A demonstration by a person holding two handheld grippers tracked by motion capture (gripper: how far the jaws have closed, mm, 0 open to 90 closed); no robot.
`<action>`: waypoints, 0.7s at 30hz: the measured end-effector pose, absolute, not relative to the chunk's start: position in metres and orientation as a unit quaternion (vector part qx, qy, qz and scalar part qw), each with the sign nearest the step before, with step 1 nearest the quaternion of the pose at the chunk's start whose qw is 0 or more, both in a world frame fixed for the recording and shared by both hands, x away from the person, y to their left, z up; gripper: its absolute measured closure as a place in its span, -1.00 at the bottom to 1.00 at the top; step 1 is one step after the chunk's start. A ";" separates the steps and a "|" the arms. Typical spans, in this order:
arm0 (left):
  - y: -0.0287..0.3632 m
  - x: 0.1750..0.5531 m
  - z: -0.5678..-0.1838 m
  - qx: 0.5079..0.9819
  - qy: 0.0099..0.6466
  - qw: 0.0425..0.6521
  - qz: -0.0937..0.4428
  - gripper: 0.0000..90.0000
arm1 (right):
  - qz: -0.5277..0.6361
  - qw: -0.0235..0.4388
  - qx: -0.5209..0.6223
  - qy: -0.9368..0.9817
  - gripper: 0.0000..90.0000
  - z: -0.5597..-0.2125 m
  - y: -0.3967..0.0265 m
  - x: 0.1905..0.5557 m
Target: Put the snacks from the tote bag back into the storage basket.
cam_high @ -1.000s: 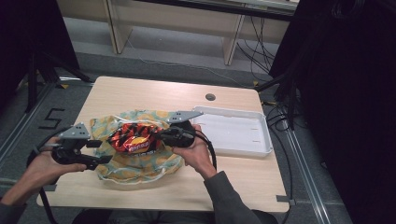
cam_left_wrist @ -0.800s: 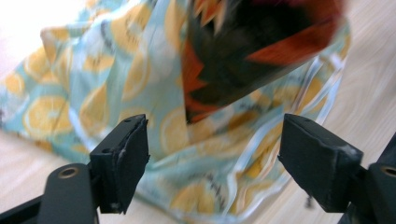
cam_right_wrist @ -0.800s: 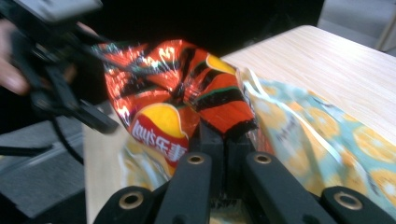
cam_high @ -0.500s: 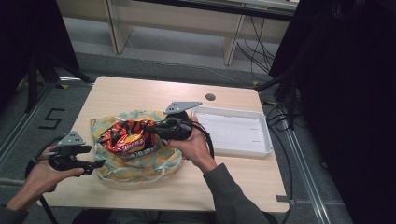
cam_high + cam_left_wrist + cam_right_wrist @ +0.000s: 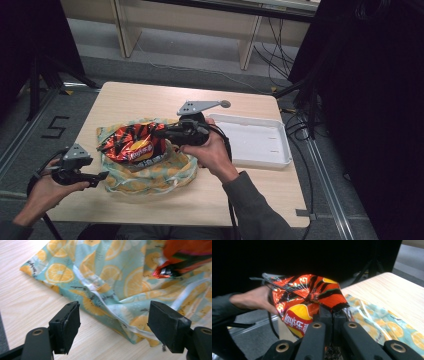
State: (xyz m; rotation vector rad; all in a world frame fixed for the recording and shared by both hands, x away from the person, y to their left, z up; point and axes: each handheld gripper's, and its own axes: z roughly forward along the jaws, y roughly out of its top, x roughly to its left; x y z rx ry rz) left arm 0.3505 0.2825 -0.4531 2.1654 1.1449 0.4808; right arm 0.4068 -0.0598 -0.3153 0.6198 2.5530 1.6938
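An orange and black Lay's chip bag (image 5: 131, 145) hangs above a fabric bag printed with orange slices (image 5: 150, 177) that lies on the wooden table (image 5: 145, 100). My right gripper (image 5: 156, 134) is shut on the chip bag's sealed edge (image 5: 333, 306) and holds it up off the cloth. My left gripper (image 5: 100, 176) sits low at the table's front left, just beside the fabric bag's left edge. Its jaws have just been opening and stand wide, pressing on nothing. In the left gripper view the fabric bag (image 5: 110, 285) lies ahead of the left gripper (image 5: 115, 313), its white zipper running between the jaws.
A white shallow tray (image 5: 255, 142) sits to the right of the fabric bag. Beyond the table are the grey floor, table legs and cables. The person's left hand (image 5: 254, 300) shows behind the chip bag in the right gripper view.
The right gripper has lifted the chip bag up off the fabric bag. The left gripper has drawn back from the bags to the front left and sunk lower.
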 end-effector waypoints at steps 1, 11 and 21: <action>0.282 0.351 -0.454 0.822 0.436 0.319 0.181 -0.44 | 0.544 0.006 0.197 0.815 1.00 -0.312 -0.060 0.406; 0.288 0.349 -0.455 0.816 0.442 0.324 0.185 -0.45 | 0.547 0.030 0.189 0.815 1.00 -0.287 -0.071 0.407; 0.285 0.348 -0.458 0.819 0.436 0.321 0.187 -0.43 | 0.545 0.057 0.221 0.807 1.00 -0.261 -0.103 0.415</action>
